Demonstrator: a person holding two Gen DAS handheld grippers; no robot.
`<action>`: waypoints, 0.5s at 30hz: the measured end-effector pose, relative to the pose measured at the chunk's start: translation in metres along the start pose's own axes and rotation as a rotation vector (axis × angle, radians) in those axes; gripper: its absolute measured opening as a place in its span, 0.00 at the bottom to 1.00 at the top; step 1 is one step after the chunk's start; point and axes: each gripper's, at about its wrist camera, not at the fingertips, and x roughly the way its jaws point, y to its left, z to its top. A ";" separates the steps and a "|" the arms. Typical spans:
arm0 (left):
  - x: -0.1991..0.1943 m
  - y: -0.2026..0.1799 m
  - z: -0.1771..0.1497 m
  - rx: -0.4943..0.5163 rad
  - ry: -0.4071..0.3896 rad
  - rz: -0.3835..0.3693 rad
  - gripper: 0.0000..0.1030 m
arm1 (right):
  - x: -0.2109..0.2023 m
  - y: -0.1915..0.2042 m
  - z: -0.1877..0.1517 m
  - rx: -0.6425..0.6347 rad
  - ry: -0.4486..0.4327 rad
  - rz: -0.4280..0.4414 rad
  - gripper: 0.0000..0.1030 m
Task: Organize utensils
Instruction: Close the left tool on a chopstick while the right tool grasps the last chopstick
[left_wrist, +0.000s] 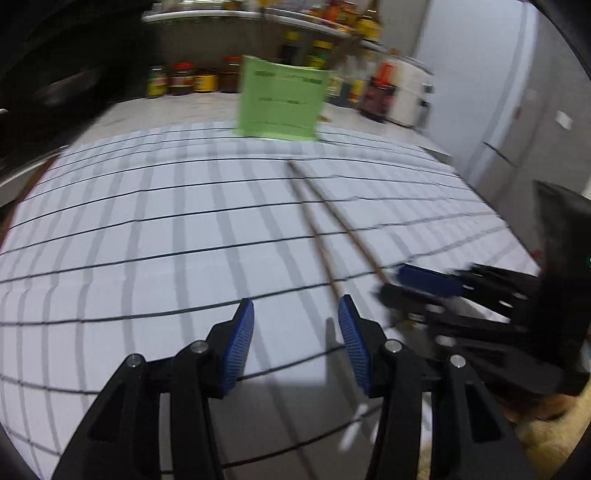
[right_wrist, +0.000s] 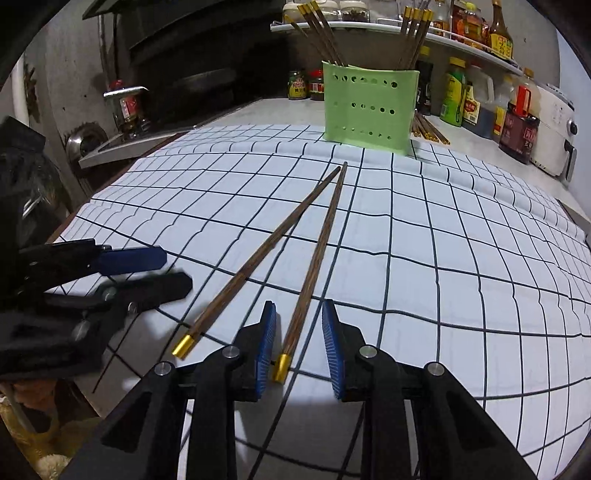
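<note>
Two brown wooden chopsticks with gold end caps lie on the checked cloth (right_wrist: 443, 240), their tips almost meeting near the green perforated holder (right_wrist: 365, 107). The right chopstick (right_wrist: 317, 258) runs between the fingers of my right gripper (right_wrist: 299, 306), which is open, with a gap on each side of the stick. The left chopstick (right_wrist: 258, 258) lies just outside that gripper. My left gripper (left_wrist: 295, 301) hovers open over bare cloth, holding nothing. It appears in the right wrist view as the left gripper (right_wrist: 147, 269), beside the left chopstick. The holder has several chopsticks standing in it.
Sauce bottles and jars (right_wrist: 458, 96) line the back wall and the shelf above. A white appliance (right_wrist: 554, 129) stands at the far right. Loose chopsticks (right_wrist: 430, 131) lie behind the holder. A stove with a lidded jar (right_wrist: 125, 107) is on the left.
</note>
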 end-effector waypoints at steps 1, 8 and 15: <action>0.003 -0.006 0.001 0.023 0.002 -0.011 0.46 | 0.000 -0.001 0.000 -0.002 0.001 -0.001 0.25; 0.023 -0.033 0.003 0.157 0.038 0.063 0.23 | 0.001 -0.007 0.001 -0.012 -0.001 0.008 0.23; 0.026 -0.026 0.008 0.150 0.015 0.147 0.07 | 0.001 -0.019 0.001 -0.005 -0.020 -0.052 0.08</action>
